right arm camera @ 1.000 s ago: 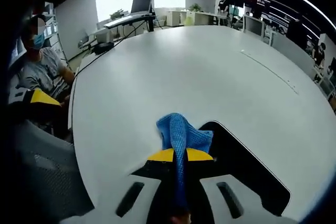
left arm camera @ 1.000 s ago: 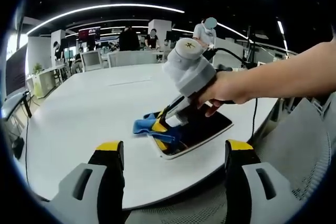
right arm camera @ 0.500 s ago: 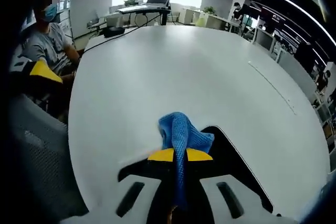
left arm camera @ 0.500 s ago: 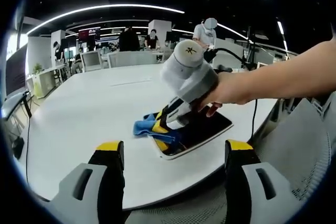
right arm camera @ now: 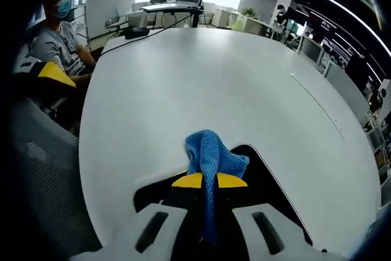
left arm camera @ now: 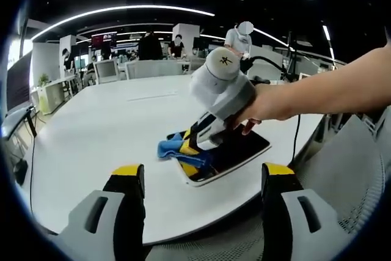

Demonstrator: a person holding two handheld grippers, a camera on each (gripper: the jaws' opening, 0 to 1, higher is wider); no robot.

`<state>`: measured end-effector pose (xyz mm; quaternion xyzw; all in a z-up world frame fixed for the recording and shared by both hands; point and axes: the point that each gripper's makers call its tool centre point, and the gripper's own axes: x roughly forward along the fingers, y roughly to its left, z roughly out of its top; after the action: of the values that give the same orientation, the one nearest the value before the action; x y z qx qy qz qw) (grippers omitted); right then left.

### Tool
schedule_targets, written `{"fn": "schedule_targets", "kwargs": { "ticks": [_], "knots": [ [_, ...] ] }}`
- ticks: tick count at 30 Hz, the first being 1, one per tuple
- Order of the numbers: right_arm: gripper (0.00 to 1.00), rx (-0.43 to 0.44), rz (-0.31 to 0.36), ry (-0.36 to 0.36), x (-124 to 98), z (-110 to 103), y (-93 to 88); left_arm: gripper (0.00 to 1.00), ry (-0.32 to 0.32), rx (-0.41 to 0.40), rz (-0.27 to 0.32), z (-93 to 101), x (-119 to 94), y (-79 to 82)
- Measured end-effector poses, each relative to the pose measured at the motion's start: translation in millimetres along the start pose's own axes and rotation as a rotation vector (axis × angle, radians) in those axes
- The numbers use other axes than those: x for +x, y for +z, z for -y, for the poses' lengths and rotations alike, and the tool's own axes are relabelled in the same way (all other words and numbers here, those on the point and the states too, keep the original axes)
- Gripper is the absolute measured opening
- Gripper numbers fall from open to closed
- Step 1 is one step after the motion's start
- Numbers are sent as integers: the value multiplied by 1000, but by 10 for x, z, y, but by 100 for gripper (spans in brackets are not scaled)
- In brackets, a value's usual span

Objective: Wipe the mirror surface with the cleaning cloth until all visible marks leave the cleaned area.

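White table [left arm camera: 104,132] | right gripper [right arm camera: 209,181] jaws pinch cloth [right arm camera: 211,157] on mirror [right arm camera: 275,194]

My right gripper [left arm camera: 190,149] pressed the blue knitted cleaning cloth [left arm camera: 171,147] onto the near corner of the flat rectangular mirror [left arm camera: 238,151], which lay on the round white table [left arm camera: 104,132] close to its edge. My left gripper [left arm camera: 198,178] hung apart, off the table's rim, jaws spread wide with nothing between them. In the right gripper view the cloth [right arm camera: 211,157] bunched ahead of the pinched jaws, over the mirror [right arm camera: 269,181]; a seated person [right arm camera: 58,44] sat beyond the table's left edge.
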<state>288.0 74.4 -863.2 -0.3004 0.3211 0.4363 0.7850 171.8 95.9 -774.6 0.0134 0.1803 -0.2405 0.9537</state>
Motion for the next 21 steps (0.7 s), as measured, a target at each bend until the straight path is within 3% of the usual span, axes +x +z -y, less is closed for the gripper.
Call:
{"fn": "schedule_targets", "kwargs": {
  "ticks": [21],
  "knots": [
    [0,-22,-35,-18,-104,120,-174,76,0,-1,-9,1,2,-16]
  ]
}}
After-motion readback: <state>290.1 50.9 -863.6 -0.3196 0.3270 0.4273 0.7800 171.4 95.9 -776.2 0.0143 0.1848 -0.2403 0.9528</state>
